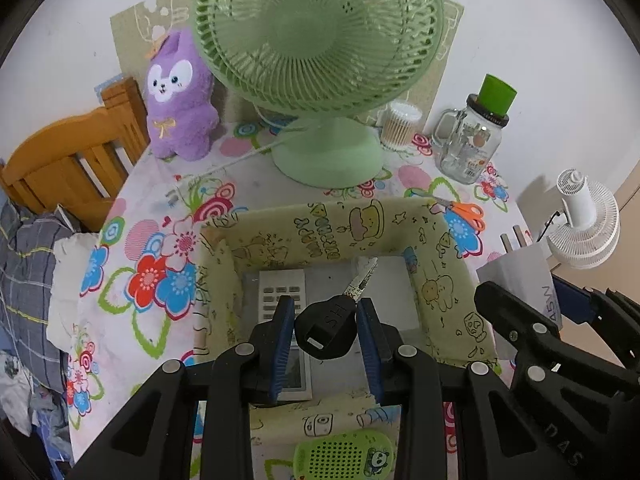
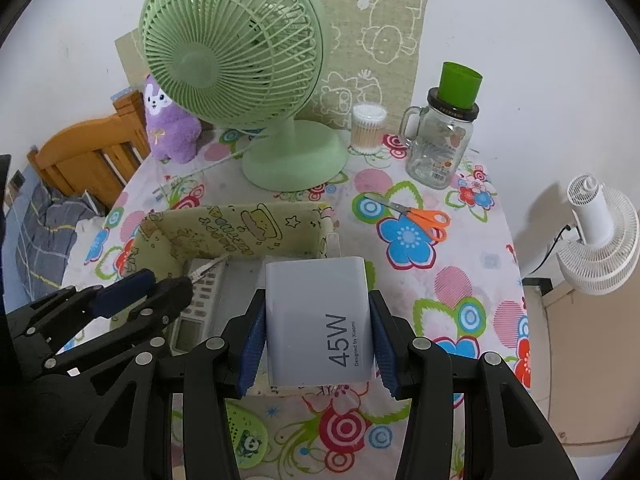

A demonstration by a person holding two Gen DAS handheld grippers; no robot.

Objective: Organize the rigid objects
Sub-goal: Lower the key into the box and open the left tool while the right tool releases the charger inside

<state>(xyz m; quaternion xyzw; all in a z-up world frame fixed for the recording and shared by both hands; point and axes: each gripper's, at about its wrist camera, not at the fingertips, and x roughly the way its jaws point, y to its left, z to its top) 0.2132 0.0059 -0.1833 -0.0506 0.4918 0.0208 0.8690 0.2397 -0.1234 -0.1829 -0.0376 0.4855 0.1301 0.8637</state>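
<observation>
The left gripper (image 1: 325,322) is pinching a key (image 1: 329,328) by its fat black head, and the thin metal part is poking out toward the far side. The key is hanging over the open top of a soft yellow-green box (image 1: 440,264) with little drawings on it. A white remote (image 1: 282,292) is lying flat on the floor of the box, on its left side, right under the key. The right gripper (image 2: 318,330) is squeezing a white charger block (image 2: 320,320) between its blue pads (image 2: 252,344), and the block has "45W" printed on it. The charger is hanging just over the near right corner of the box. The two grippers are sitting close beside each other, with the key one on the left. The box is sitting on a table with a flowery cloth (image 2: 452,280). A big green fan (image 1: 320,40) is standing just past the far side of the box. A purple plush toy (image 1: 180,96) is sitting far to the left. A glass jar (image 1: 468,144) with a green cup on top is standing far to the right. Orange scissors (image 2: 424,218) are lying on the cloth to the right of the box. A small green thing with holes and a panda (image 1: 344,456) is lying on the near side.
</observation>
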